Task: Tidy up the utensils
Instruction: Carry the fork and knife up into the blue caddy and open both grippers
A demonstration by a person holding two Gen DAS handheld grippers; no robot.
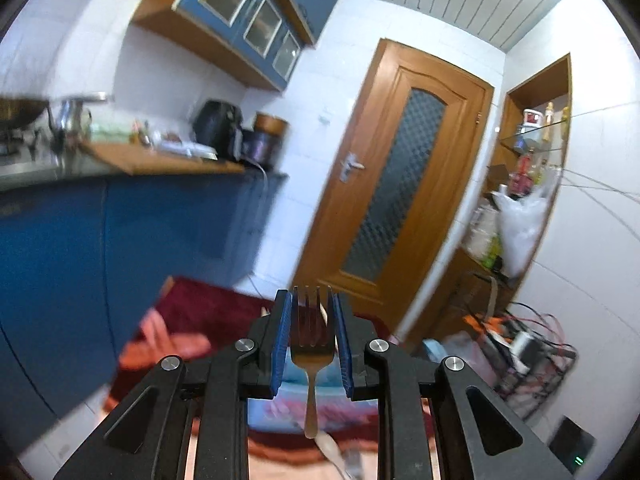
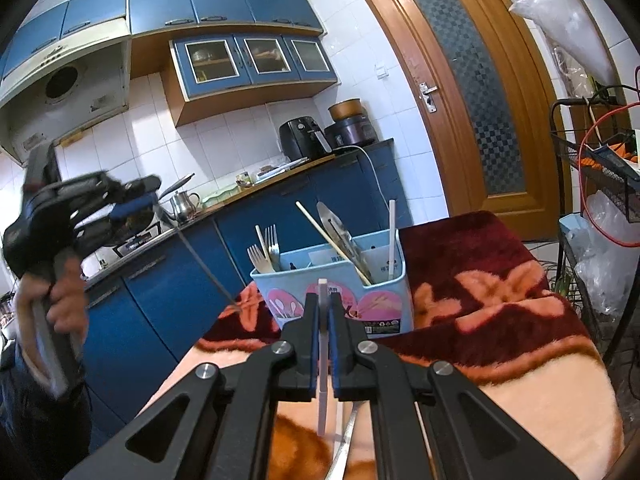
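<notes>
The left claw (image 1: pixel 310 320) is narrow and clamped on a metal fork (image 1: pixel 311 344), its blue pads pressing the sides of the fork's head, tines pointing away from the camera and the handle hanging back toward the wrist. In the right wrist view the same left claw (image 2: pixel 134 200) is raised at the left edge, well above the tabletop (image 2: pixel 520 320) and its red and peach floral blanket; a hand (image 2: pixel 60 296) wraps the grip below it, and the fork's thin handle (image 2: pixel 204 260) slants down to the right from the claw. That claw points nearly level, a little downward. The right claw (image 2: pixel 323 300) sits low over the blanket, aimed at the light blue utensil bin (image 2: pixel 336 296) just ahead, and is nearly closed on a slim white stick (image 2: pixel 322 360) that runs upright between its pads. The bin stands on the blanket and holds forks (image 2: pixel 266 250) in its left compartment, and chopsticks (image 2: pixel 332 244), a flat metal piece (image 2: pixel 338 232) and a white stick (image 2: pixel 392 240) further right. Another metal utensil (image 2: pixel 344 444) lies on the blanket under the right claw.
</notes>
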